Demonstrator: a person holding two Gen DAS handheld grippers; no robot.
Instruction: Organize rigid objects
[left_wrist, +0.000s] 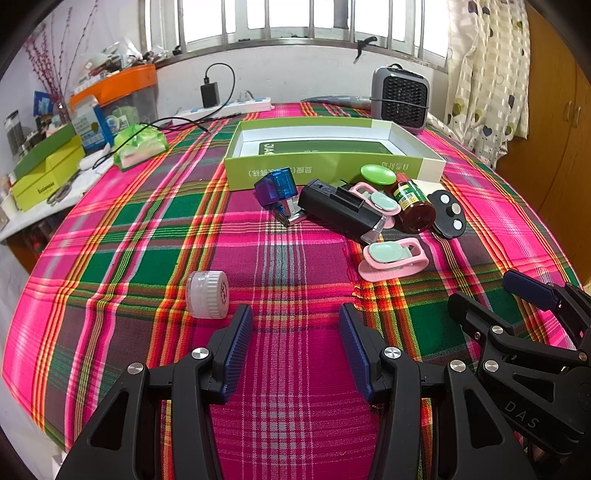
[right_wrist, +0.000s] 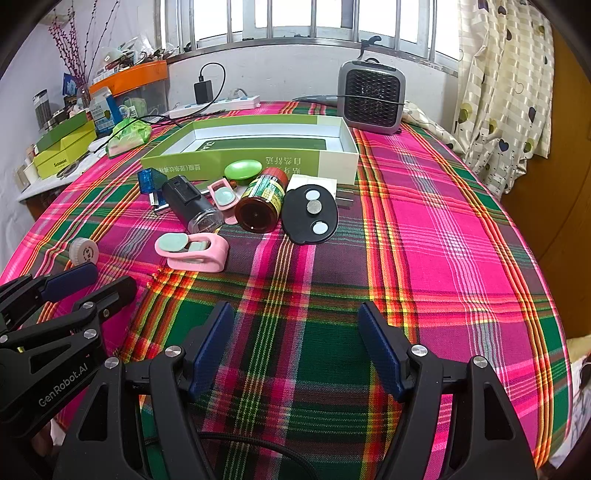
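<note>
Left gripper (left_wrist: 295, 347): wide, empty; right gripper (right_wrist: 295, 347): wide, empty. White cap (left_wrist: 207, 294): just ahead-left of left gripper. Clutter: ahead, before green box (left_wrist: 332, 164). Advice: straddle cap squarely, close gently; round, may roll.

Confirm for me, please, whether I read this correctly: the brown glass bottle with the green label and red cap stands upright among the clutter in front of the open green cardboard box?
Not quite: the brown glass bottle with the green label and red cap lies on its side, base towards the camera, as the right wrist view shows. It is indeed among the clutter in front of the open green cardboard box.
</note>
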